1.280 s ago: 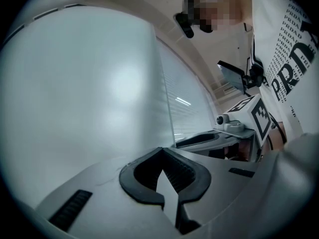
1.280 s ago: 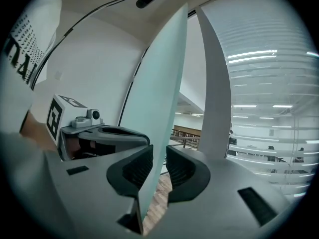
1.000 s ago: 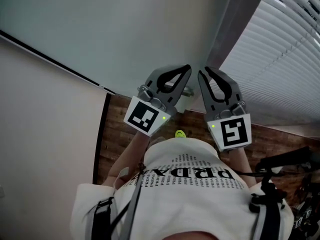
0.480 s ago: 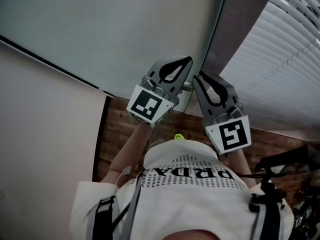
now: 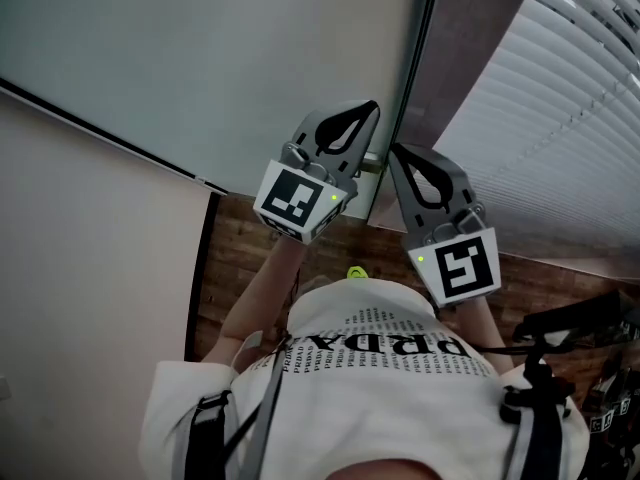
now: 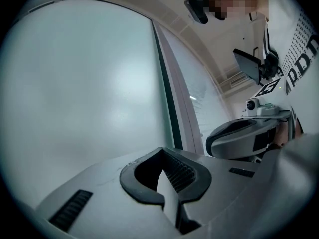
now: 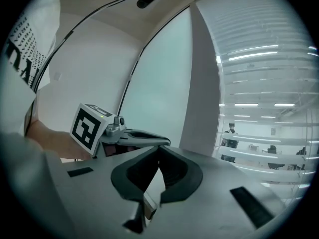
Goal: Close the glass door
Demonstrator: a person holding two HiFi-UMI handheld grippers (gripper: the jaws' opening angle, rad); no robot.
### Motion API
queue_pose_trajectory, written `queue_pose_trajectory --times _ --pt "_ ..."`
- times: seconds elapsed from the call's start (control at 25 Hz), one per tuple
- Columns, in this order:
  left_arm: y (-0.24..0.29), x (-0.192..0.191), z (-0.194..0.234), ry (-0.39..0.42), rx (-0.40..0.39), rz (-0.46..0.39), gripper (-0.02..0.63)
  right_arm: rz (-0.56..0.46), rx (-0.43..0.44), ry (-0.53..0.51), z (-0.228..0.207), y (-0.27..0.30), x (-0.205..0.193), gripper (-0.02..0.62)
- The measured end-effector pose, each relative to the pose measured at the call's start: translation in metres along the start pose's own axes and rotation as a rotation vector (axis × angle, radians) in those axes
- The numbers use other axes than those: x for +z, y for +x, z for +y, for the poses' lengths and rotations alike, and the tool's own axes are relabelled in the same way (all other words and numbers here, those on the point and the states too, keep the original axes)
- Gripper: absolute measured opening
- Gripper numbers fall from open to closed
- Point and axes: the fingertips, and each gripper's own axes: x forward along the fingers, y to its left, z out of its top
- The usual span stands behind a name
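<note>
The frosted glass door [image 5: 200, 58] fills the upper left of the head view, and its right edge lies close along the grey frame post [image 5: 470, 38]. My left gripper [image 5: 372, 108] is shut with nothing in it, its tip at the door's edge by a small metal fitting [image 5: 368, 161]. My right gripper [image 5: 395, 151] is shut and empty too, just right of that edge. The left gripper view shows the door [image 6: 89, 93] in front of the shut left gripper [image 6: 162, 152]. The right gripper view shows the right gripper [image 7: 158, 148] shut, with the door [image 7: 159, 83] beside the post [image 7: 202, 83].
Window blinds [image 5: 560, 118] cover the glass wall right of the post. A white wall [image 5: 90, 248] stands to the left, and wooden floor [image 5: 240, 258] lies below. The person's white printed shirt [image 5: 370, 368] fills the bottom of the head view.
The door has swung toward the frame post and the gap has narrowed. Its edge stood between the right gripper's jaws; now that gripper is off it and shut. The left gripper moved right.
</note>
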Motion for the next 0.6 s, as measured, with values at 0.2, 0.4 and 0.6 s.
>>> queue_pose_trajectory --times 0.2,0.4,0.6 --pt "0.003 -0.005 -0.003 -0.007 -0.043 0.058 0.0 0.007 -0.015 0.039 -0.004 0.005 0.004 -0.002" --pt "-0.01 0.001 -0.02 -0.042 -0.079 0.043 0.0 0.014 -0.024 0.061 -0.006 0.008 0.005 -0.002" --pt "-0.029 0.013 -0.029 -0.083 -0.068 0.044 0.0 0.017 -0.03 0.06 -0.005 0.012 0.012 -0.002"
